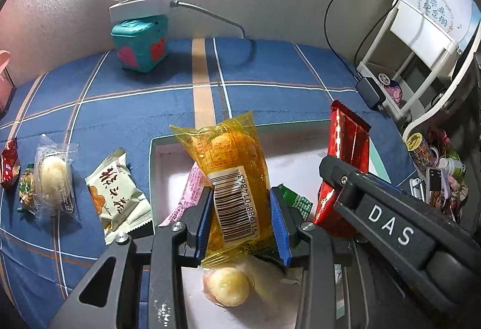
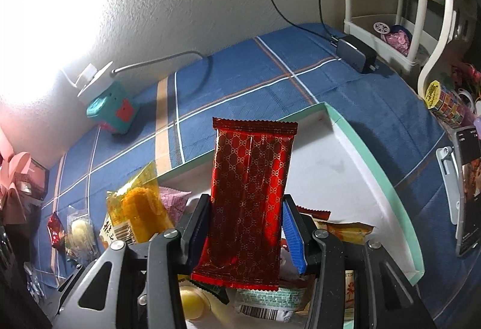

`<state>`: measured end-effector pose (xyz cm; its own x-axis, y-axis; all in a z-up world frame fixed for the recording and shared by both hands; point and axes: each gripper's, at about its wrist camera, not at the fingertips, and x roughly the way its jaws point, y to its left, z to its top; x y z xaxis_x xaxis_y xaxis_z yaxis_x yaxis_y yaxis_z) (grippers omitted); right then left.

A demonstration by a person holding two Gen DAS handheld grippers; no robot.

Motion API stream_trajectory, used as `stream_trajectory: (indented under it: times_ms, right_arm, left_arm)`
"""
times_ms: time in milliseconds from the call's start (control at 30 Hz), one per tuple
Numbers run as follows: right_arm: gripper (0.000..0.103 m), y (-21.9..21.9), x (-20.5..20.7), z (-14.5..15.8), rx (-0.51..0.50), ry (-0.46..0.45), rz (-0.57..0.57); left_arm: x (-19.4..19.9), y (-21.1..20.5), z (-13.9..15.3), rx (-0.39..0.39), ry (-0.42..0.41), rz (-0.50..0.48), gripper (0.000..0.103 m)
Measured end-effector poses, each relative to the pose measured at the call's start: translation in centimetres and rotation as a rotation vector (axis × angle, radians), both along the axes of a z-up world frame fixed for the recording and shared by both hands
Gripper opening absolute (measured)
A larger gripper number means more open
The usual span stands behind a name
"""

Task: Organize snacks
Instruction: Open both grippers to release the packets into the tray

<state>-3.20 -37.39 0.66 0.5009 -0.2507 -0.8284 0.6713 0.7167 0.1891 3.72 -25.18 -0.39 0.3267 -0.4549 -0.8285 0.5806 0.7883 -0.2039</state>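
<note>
My left gripper (image 1: 240, 217) pinches the yellow packet (image 1: 231, 178) upright over the white box (image 1: 168, 148), barcode reading 6911988014863. My right gripper (image 2: 246, 233) (marked DAS) clamps the red packet (image 2: 249, 199), also standing lengthwise.

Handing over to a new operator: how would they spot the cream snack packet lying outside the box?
On the blue plaid cloth, look just left of the white shallow box. The cream pillow packet lies there, the only one with large black Chinese characters.

Dark grey gripper (image 1: 240, 220) frames, blue-padded jaws, silver screws, white "DAS" lettering.
</note>
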Motion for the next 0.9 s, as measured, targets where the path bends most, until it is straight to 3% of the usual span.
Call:
stream_trajectory:
  times_ms: [467,600,900]
  right_arm:
    - [0.050,0.0,-0.4,1.0,-0.020,0.002,-0.001]
    - [0.050,-0.1,-0.5,0.8,-0.009,0.012,-0.006]
    - [0.050,-0.2,-0.5,0.5,0.007,0.031,-0.003]
  left_arm:
    - [-0.2,0.7,1.7,-0.015,-0.015,-0.007,0.043]
    - [0.3,1.2,2.0,0.004,-0.008,0.012,0.050]
    - [2.2,3.5,2.2,0.022,0.012,0.101,0.050]
